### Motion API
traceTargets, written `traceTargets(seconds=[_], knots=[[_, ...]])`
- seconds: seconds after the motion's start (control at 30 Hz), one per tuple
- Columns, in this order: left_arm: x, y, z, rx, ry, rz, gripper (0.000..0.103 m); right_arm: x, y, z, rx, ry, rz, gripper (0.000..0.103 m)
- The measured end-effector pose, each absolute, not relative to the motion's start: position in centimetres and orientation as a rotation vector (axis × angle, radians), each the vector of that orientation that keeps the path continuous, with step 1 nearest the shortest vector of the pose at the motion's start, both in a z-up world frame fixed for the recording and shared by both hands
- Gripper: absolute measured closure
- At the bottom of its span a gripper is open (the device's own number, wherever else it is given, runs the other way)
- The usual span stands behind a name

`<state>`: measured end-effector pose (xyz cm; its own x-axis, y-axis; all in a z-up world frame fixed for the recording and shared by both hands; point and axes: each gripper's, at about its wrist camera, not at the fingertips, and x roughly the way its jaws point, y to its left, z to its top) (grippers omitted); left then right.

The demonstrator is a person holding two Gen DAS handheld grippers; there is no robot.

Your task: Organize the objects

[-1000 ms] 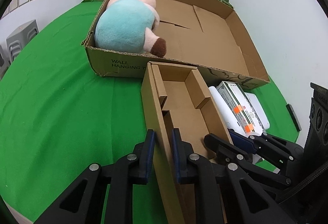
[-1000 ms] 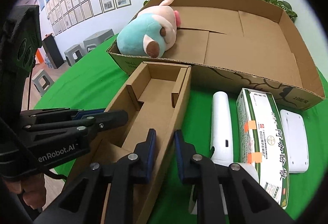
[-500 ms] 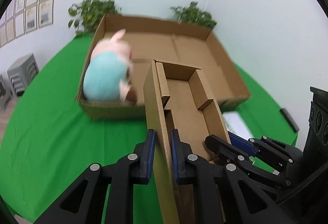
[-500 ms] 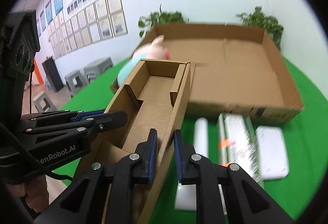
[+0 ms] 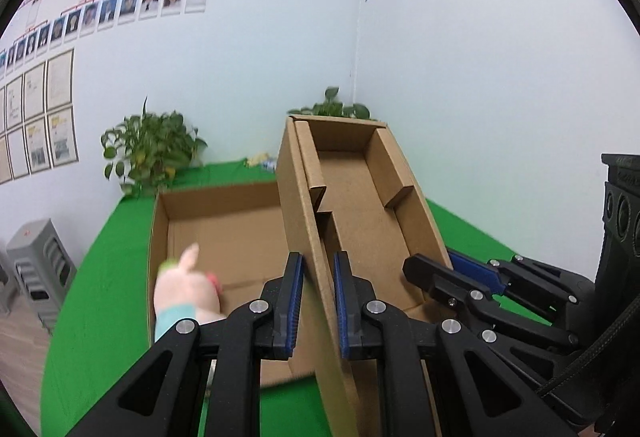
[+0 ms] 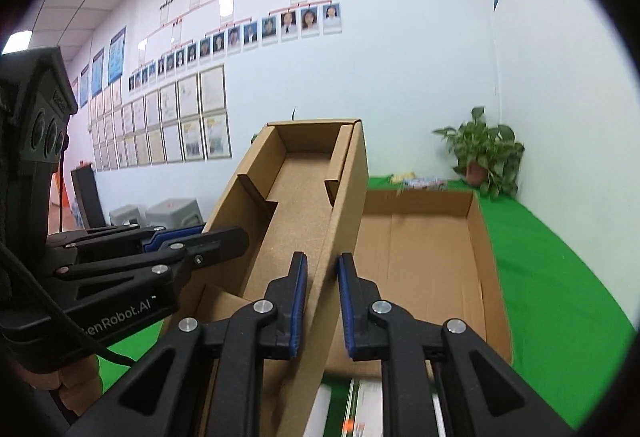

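Cardboard box [image 5: 360, 205] hangs lengthwise ahead, left gripper [image 5: 316, 301] and right gripper [image 6: 322, 305] each clamped on one long wall; big tray [image 5: 224, 221] lies below, beyond.

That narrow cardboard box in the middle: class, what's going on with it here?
A person holds the narrow cardboard box with two handheld grippers, one on each long wall. The left gripper is shut on its left wall, the right gripper on its right wall. The box, open-topped and empty, is raised above the green table, in front of the large shallow carton. A plush toy lies in that carton's near left corner.
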<state>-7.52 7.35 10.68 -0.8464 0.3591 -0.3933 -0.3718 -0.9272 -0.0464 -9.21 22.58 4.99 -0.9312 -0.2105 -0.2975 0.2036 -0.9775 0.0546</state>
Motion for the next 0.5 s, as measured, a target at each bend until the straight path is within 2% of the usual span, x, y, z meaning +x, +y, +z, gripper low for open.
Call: traceTargets(seconds=[0.27, 0.5], knots=[[-15.8, 7.6, 15.2, -0.588, 0.107, 2.726, 0.092, -16.2, 22.6, 8.3, 0.455, -0.012, -2.888, 0.088], [-27.0, 7.0, 14.2, -0.825, 0.102, 2.731, 0.092, -24.6, 22.0, 7.7, 0.619, -0.061, -2.822, 0.09]])
